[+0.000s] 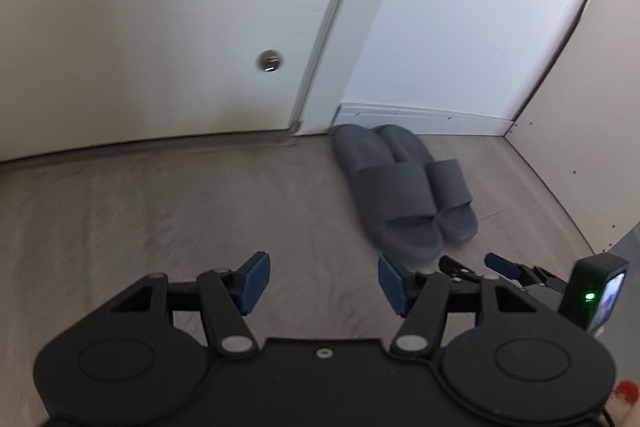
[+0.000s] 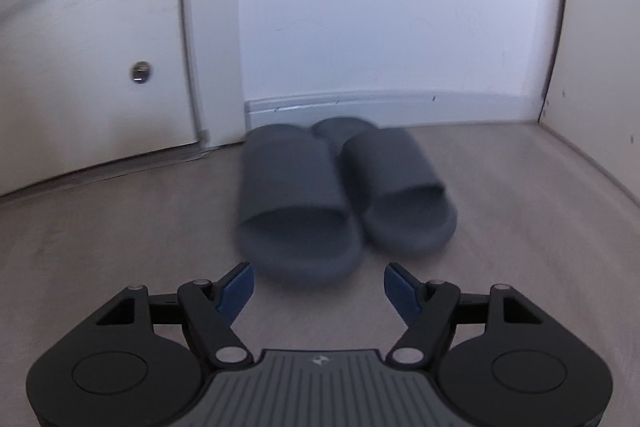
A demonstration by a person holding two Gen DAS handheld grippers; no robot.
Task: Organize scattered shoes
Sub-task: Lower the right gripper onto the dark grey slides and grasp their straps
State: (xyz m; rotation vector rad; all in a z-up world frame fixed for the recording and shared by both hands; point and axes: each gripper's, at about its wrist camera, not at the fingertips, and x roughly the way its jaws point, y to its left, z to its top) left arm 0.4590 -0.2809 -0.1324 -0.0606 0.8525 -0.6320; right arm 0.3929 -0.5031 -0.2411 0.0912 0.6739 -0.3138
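1. Two grey slide slippers [image 2: 344,187] on the floor [image 1: 160,211], side by side and touching along their inner edges, toe openings facing the cameras, heels toward the white baseboard [image 2: 360,107].
2. Left slipper [image 2: 296,203] of the pair nearer the camera in the right wrist view and slightly blurred; right slipper [image 2: 396,187] set a little further back, just beside it.
3. In the left wrist view, same pair [image 1: 404,187] seen at an angle, heels close to the corner where the baseboard meets the door frame.
4. Left gripper [image 1: 324,283] low over the floor, jaws spread wide, blue pads [image 1: 252,283] well apart, nothing between them; slippers ahead and to the right of it, not touching.
5. Right gripper [image 2: 320,287] directly in front of the pair, jaws likewise wide open and empty, blue pads [image 2: 236,291] flanking the toe of the nearer slipper in the picture but apparently short of it; contact cannot be told for certain.
6. Right gripper also visible at the lower right of the left wrist view [image 1: 480,267], just beside the toes of the slippers, with a small black unit showing a green light [image 1: 592,295] behind it.
7. White door [image 1: 140,27] with a round metal fitting [image 1: 270,60] to the left of the slippers; plain white wall [image 2: 400,7] behind them; a pale side panel [image 1: 592,107] to the right.
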